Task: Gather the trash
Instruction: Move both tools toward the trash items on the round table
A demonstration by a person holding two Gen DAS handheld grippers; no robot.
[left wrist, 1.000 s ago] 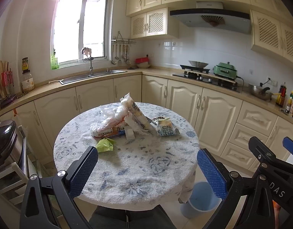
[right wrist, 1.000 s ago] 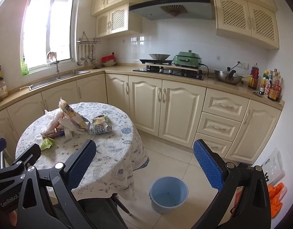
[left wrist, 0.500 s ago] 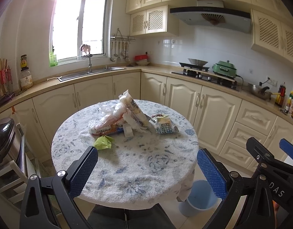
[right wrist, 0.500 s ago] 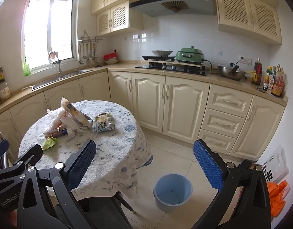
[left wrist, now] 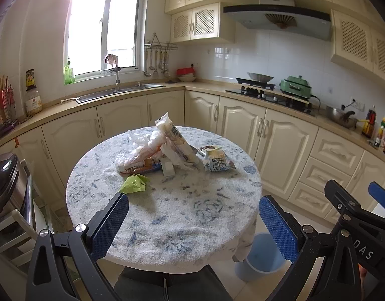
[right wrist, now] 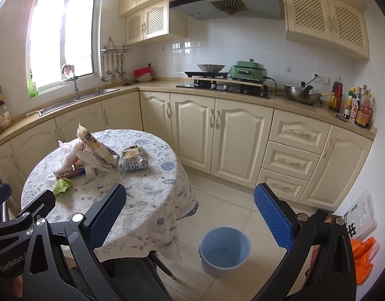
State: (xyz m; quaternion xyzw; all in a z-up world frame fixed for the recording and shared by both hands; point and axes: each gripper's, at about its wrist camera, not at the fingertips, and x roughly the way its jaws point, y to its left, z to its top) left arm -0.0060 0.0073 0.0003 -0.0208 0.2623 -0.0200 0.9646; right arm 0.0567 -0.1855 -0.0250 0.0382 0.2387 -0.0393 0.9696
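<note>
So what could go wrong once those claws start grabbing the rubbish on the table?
The wrappers lie heaped, so lifting one may drag others off the table. The green scrap lies flat on the cloth and may snag it. The blue bin sits low beside the table, so a drop might miss.

green electric pot (right wrist: pixel 248 71) on stove, wok (right wrist: pixel 302 96), sauce bottles (right wrist: pixel 355 106)

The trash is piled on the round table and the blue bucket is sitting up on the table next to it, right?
Not quite. The trash pile is on the round table, but the blue bucket stands on the floor beside the table, not on it. The right wrist view shows this clearly.
</note>
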